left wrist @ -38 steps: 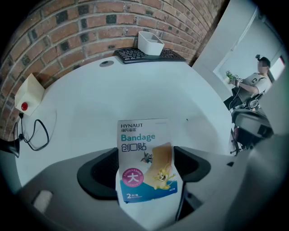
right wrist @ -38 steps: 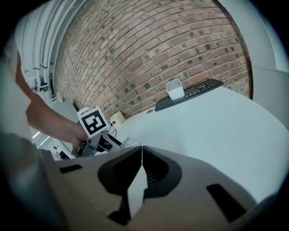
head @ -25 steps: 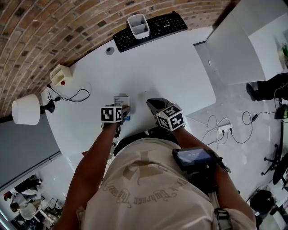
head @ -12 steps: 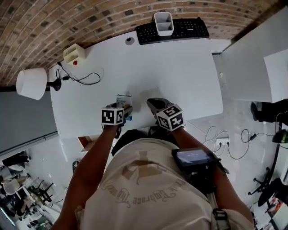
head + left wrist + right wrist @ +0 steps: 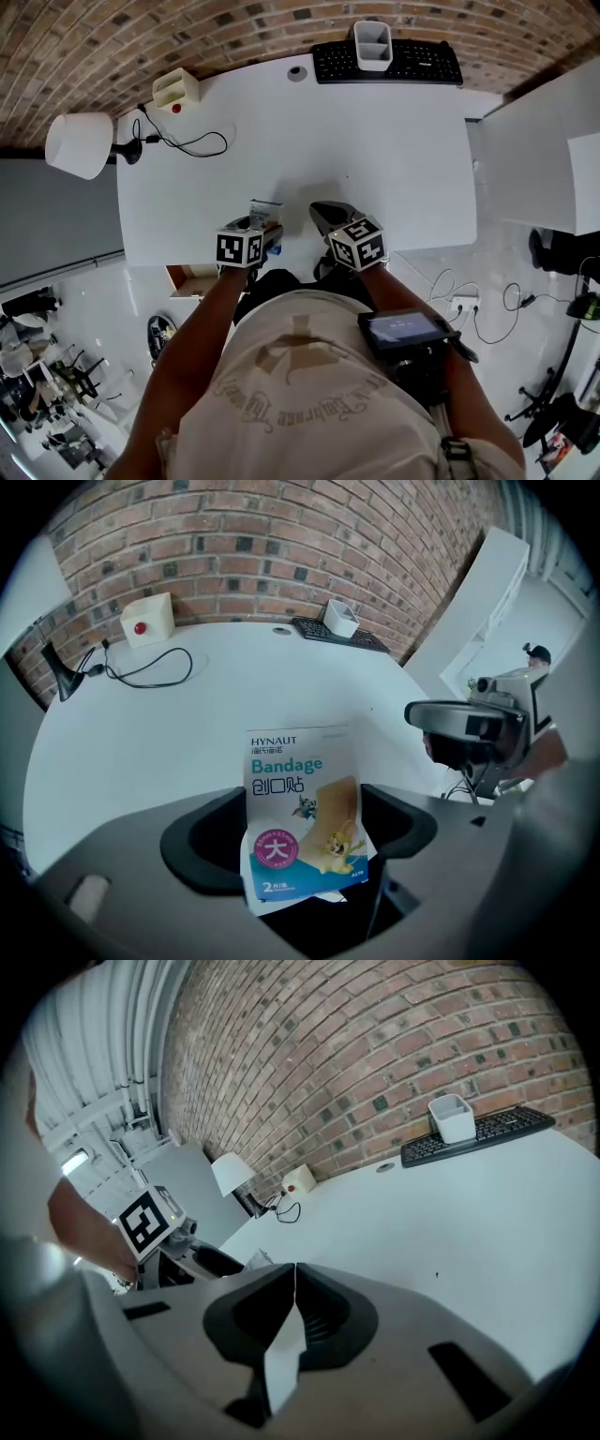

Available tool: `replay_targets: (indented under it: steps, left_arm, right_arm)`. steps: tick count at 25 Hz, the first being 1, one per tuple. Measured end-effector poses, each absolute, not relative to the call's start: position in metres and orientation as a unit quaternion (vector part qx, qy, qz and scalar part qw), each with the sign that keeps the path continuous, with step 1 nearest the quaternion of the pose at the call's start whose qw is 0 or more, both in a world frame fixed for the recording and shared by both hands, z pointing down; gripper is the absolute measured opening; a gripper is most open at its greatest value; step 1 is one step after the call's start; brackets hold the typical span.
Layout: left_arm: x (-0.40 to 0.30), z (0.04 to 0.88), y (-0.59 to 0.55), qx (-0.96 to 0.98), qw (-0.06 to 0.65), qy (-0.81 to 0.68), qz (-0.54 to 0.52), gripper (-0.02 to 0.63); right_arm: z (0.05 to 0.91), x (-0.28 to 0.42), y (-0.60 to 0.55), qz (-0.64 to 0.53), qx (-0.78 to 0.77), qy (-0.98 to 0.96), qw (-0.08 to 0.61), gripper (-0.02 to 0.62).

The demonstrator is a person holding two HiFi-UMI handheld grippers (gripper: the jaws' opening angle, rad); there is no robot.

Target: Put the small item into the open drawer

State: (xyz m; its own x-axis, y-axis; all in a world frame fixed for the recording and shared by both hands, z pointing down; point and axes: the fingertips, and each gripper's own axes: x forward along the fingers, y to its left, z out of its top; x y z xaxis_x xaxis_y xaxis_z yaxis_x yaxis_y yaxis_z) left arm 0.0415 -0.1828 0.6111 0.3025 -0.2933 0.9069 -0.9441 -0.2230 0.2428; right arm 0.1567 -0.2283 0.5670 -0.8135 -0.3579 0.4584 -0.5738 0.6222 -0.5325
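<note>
Left gripper (image 5: pixel 305 834) is clamped on a bandage packet (image 5: pixel 298 803), held upright above the table's (image 5: pixel 375 159) near edge. Right gripper (image 5: pixel 293 1271) is just beside it, jaws pressed together with nothing between. The open drawer (image 5: pixel 192 279) lies left of the left gripper. A keyboard (image 5: pixel 386 62) sits at the far edge.

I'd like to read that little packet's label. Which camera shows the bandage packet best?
The left gripper view: the bandage packet faces the camera, gripped by the left hand-held gripper, its print legible. The head view shows it small and unreadable. The right gripper view shows at most a pale corner.
</note>
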Motion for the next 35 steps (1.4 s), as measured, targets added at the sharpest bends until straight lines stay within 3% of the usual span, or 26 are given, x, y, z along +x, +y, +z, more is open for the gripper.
replay_targets:
  steps: [17,35]
  left_arm:
    - [-0.007,0.603,-0.154,0.699,0.404,-0.461,0.368,0.383]
    - [-0.114,0.586,-0.059,0.674,0.452,-0.528,0.251,0.383]
  right_arm:
    - [0.566,0.112,-0.196,0.334,0.267,-0.887,0.175,0.006]
    - [0.554,0.000,-0.117,0.296,0.202,-0.902,0.240,0.006]
